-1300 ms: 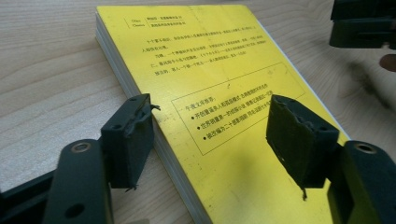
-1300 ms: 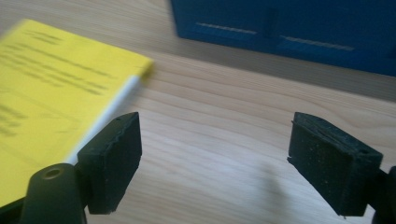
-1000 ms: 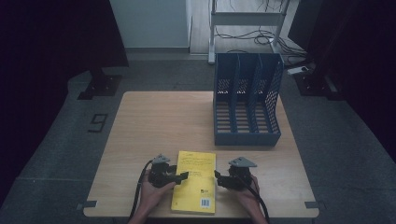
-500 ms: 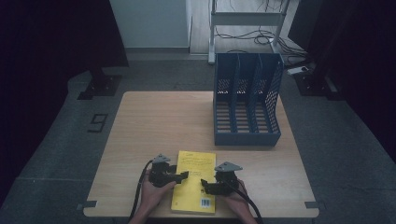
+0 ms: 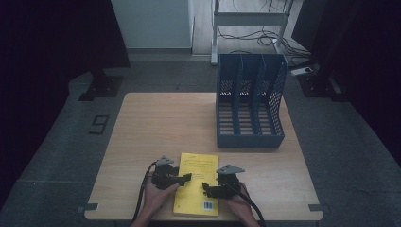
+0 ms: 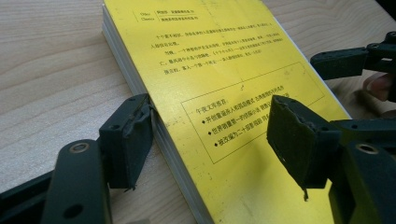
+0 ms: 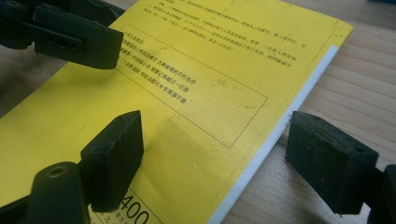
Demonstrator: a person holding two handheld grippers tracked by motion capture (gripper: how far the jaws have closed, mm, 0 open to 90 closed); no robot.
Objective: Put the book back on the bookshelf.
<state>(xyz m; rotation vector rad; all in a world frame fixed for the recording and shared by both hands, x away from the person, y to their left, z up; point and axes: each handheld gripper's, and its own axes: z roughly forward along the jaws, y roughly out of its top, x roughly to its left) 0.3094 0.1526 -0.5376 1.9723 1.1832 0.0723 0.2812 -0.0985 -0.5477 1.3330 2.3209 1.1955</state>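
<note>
A yellow book (image 5: 194, 203) lies flat near the table's front edge, its back cover up with printed text and a barcode. My left gripper (image 5: 185, 178) stands open astride the book's left edge: in the left gripper view (image 6: 210, 140) one jaw is on the wood against the page block and the other hovers over the cover (image 6: 224, 84). My right gripper (image 5: 207, 188) is open astride the opposite edge; in the right gripper view (image 7: 215, 149) one jaw is above the cover (image 7: 196, 93) and the other above the bare wood. Neither gripper clamps the book.
A blue three-slot file holder (image 5: 249, 101) stands upright at the back right of the wooden table (image 5: 161, 123). The person's hands hold both grippers at the front edge. Dark floor and a metal rack with cables lie beyond the table.
My right gripper has slid left from beside the book until its jaws straddle the book's right edge. The left gripper and the book have stayed put.
</note>
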